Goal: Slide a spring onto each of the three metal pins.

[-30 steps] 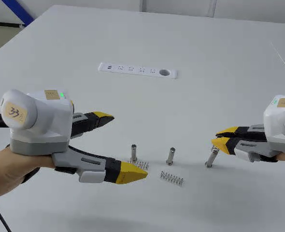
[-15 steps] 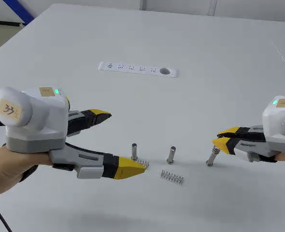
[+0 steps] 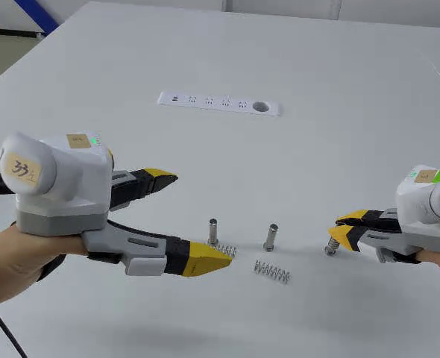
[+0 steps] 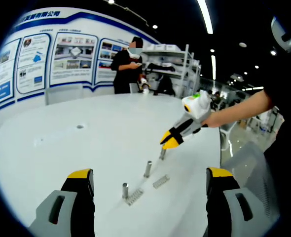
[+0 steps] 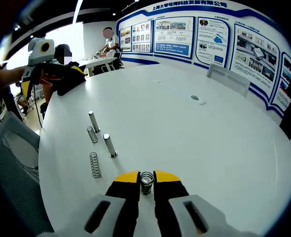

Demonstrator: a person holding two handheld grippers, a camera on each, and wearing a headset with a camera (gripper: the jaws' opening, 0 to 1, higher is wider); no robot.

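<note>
Clenching a spring (image 5: 146, 181) on the right pin (image 3: 330, 245), your right gripper (image 3: 342, 231) works while your left gripper (image 3: 196, 217) gapes open. Two loose springs (image 3: 271, 271) lie on the counter (image 3: 317, 149) near the other pins (image 3: 271, 237): light, squashy, likely to roll, best pinched gently mid-coil.

The left tongs (image 3: 194, 218) and right tongs (image 3: 341, 227) have yellow tips, black shanks and grey-and-white bodies. The worktop (image 3: 317, 149) is plain pale grey, the power strip (image 3: 218, 103) white. The pins (image 3: 271, 237) and loose spring (image 3: 271, 271) are bare silvery metal, like the held spring (image 5: 146, 181) in the right tongs.
</note>
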